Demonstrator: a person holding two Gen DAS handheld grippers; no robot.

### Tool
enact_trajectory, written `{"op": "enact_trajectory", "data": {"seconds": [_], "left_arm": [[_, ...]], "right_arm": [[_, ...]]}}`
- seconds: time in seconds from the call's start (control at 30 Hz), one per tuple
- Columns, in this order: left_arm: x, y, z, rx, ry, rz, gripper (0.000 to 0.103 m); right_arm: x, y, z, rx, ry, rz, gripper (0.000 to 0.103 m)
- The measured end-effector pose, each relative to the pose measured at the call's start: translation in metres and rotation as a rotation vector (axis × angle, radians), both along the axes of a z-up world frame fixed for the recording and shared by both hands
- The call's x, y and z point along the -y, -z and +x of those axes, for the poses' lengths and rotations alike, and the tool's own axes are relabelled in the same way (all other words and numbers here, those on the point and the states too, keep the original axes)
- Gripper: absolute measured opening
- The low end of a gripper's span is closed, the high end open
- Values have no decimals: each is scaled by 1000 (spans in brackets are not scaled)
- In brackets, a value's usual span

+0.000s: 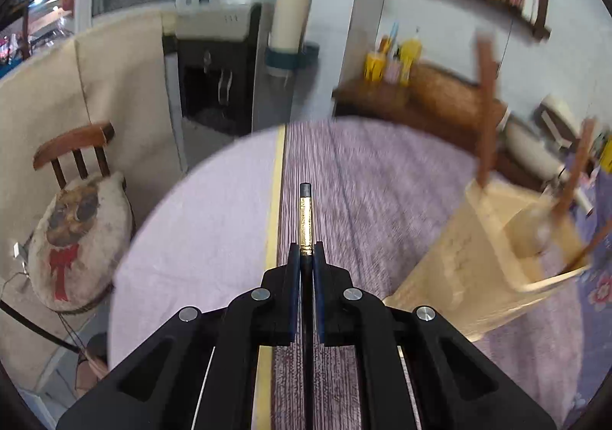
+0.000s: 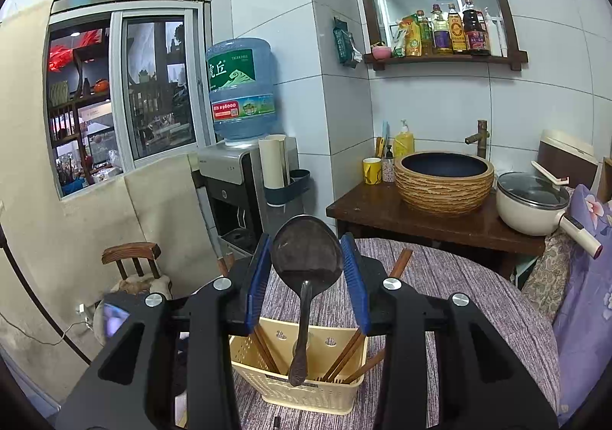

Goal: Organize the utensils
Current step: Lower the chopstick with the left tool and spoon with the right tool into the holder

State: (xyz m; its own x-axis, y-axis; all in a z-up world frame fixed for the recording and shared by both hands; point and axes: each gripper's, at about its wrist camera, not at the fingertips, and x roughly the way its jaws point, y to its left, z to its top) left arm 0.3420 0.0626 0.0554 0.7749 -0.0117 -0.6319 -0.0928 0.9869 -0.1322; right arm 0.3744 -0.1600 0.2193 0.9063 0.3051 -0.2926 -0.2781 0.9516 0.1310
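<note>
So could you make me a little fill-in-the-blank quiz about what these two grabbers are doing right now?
1. The left gripper is shut on a thin black-and-____ stick.
2. The right gripper grips a dark ____ by its bowl.
3. Its handle points down into a ____ basket.
4. The basket also holds wooden ____.

Missing: gold; spoon; yellow; chopsticks

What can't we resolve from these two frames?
- Left wrist view: thin black-and-gold utensil, its lower end hidden behind the left gripper.
- Left wrist view: caddy contents smeared by motion blur.
- Right wrist view: spoon handle tip; unclear whether it touches the basket floor.
</note>
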Motion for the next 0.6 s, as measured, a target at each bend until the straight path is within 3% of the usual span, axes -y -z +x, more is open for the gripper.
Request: {"op": "enact_trajectory", "data": {"seconds": [0.13,0.3,0.6], "left_arm": [[-7,-60,-34,133,19,-54,8],[8,-128,-61,289,62,-51,8],[44,-200,-71,412,121,-24,8]], "right_arm": [[-2,-5,-2,8,0,-20,38],[-1,-8,2,-1,9,-15,38],[5,-15,15,-11,36,-14,38]]}}
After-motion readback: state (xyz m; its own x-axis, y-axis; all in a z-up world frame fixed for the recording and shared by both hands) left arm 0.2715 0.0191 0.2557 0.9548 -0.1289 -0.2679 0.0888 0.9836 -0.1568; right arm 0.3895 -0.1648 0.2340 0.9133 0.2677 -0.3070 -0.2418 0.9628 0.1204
